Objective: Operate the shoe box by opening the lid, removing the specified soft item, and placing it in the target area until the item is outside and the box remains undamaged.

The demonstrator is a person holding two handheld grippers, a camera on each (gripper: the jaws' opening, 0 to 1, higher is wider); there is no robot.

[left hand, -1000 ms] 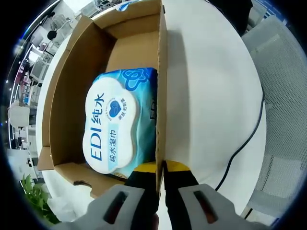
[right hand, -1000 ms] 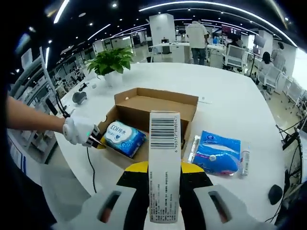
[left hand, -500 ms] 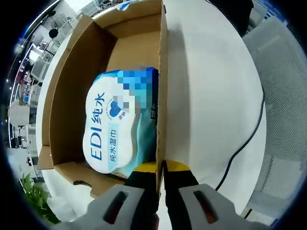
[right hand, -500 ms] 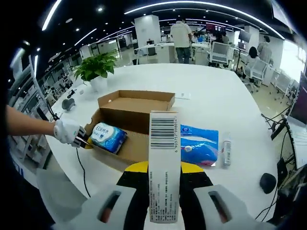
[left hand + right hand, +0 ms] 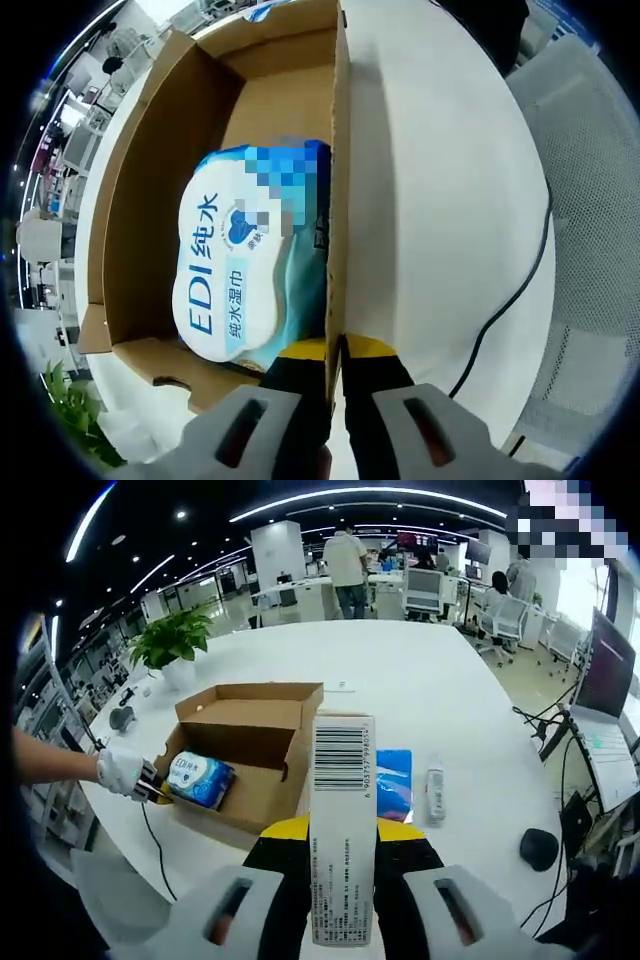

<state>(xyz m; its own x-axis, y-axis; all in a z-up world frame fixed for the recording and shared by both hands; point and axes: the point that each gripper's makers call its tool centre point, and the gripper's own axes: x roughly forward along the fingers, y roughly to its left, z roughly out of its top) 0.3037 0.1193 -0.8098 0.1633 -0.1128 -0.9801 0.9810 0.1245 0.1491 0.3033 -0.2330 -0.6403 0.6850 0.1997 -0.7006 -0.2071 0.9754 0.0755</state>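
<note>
Left gripper (image 5: pixel 336 352) is pinching the shoe box (image 5: pixel 338 180) wall, steadying it near the worktop (image 5: pixel 420 680) edge; right gripper (image 5: pixel 340 855) is clamping a barcoded carton (image 5: pixel 341 820).

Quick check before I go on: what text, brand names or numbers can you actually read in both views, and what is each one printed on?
"EDI", "纯水", "纯水湿巾": white lid of the wet wipes pack lying in the shoe box.
"6 903757 998052", read sideways beside a barcode: white carton held by the right gripper.
Fine print on that carton: too small to read.
Blue packet beside the box: print unreadable.
</note>
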